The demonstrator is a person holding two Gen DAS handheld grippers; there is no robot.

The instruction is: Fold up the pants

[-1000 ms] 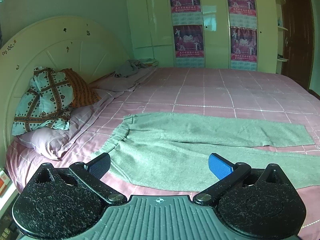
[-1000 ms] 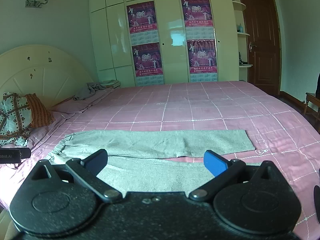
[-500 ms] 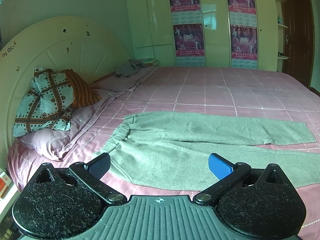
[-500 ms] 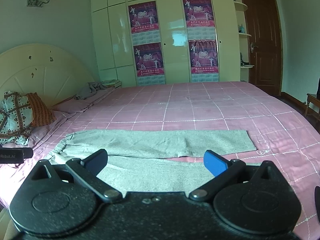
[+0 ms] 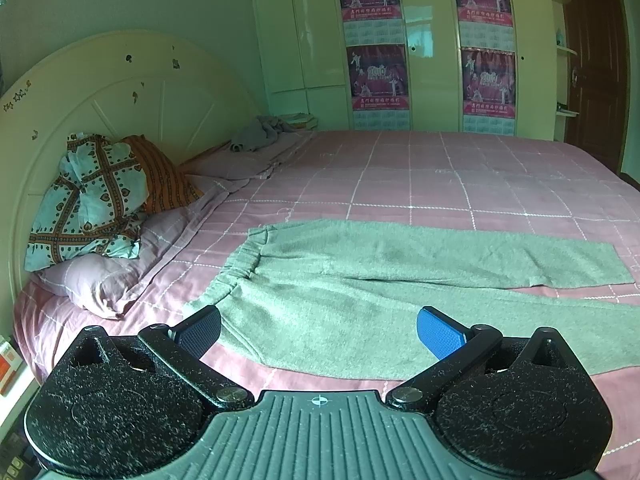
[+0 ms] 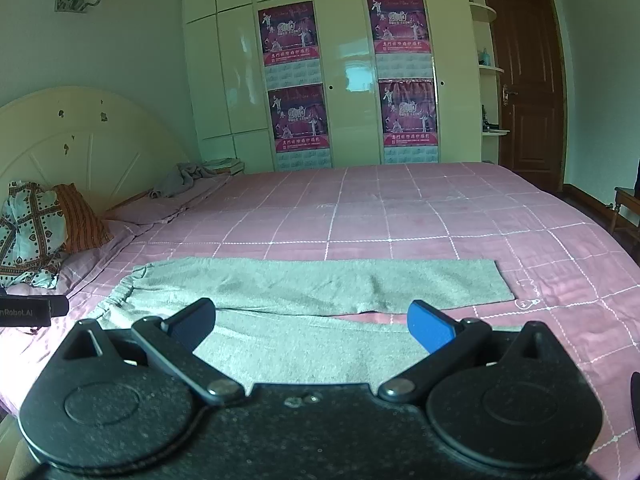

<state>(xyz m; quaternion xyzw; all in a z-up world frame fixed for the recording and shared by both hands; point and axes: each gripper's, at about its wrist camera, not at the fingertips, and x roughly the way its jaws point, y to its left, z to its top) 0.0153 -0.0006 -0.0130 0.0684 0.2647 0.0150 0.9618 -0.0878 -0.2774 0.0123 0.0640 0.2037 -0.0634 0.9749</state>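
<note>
Left wrist view first: left gripper [image 5: 319, 330] with jaws spread wide and empty, above the near edge of grey pants [image 5: 360, 280] lying flat on the pink checked bedspread [image 5: 440, 184], waistband toward the pillows [image 5: 100, 280]. Right wrist view: right gripper [image 6: 311, 324] likewise spread and empty, over the pants [image 6: 304, 284], legs extending rightward.

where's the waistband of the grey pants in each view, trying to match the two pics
Left wrist view: the waistband sits left of centre, just beyond the open left gripper.
Right wrist view: the waistband sits at lower left, beyond the open right gripper.
Shared landmark: the patterned pillow against the headboard, left of the pants in both.
</note>
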